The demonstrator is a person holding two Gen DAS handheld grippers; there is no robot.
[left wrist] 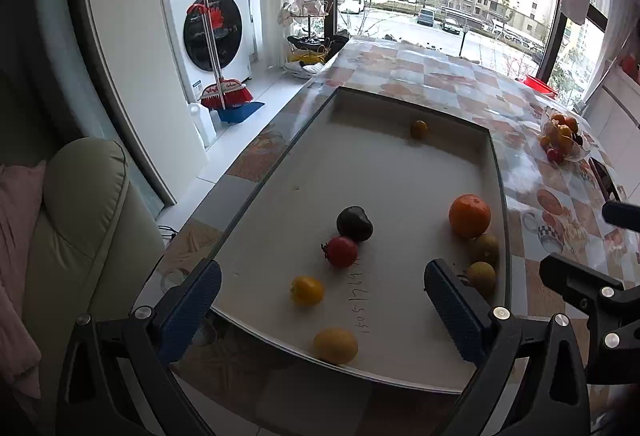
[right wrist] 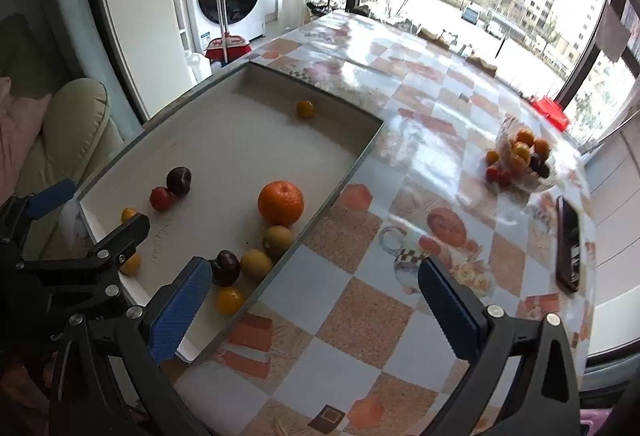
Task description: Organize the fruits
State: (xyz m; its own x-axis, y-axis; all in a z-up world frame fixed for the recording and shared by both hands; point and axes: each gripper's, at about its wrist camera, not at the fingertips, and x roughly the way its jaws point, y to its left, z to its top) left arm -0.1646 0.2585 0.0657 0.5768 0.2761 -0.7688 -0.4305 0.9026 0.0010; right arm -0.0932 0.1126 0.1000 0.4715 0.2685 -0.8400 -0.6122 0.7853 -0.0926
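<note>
A shallow white tray lies on the patterned table and holds loose fruit: a large orange, a dark plum, a red tomato, two brownish kiwis, yellow fruits and a small one at the far end. A second dark plum lies by the near right wall. My left gripper hovers open above the tray's near end, holding nothing. My right gripper is open over the table beside the tray, nothing between its fingers.
A clear glass bowl heaped with small fruit stands at the table's far right. A dark phone lies near the right edge. A beige armchair is to the left, a washing machine and red broom beyond.
</note>
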